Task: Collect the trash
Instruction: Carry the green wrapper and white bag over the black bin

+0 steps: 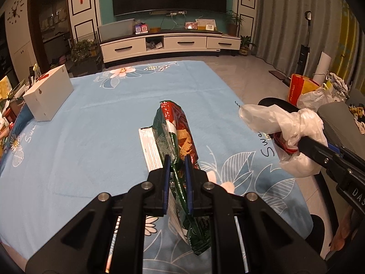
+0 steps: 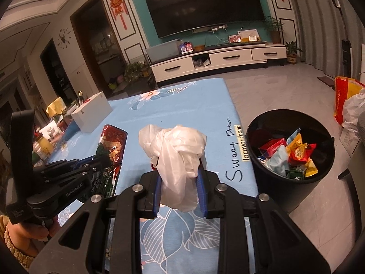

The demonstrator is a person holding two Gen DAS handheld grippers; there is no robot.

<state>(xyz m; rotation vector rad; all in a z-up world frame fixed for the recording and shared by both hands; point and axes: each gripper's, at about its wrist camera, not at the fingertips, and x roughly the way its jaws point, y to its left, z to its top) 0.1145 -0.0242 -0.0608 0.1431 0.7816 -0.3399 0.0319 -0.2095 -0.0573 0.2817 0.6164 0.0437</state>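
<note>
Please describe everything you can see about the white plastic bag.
The white plastic bag is thin, translucent film, crumpled and knotted into a lump. The right gripper is shut on it, holding it above the blue floral tablecloth, left of the black bin. Something red shows inside. Its loose end points forward.

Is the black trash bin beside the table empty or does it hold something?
Not empty: the black bin holds colourful wrappers.
</note>
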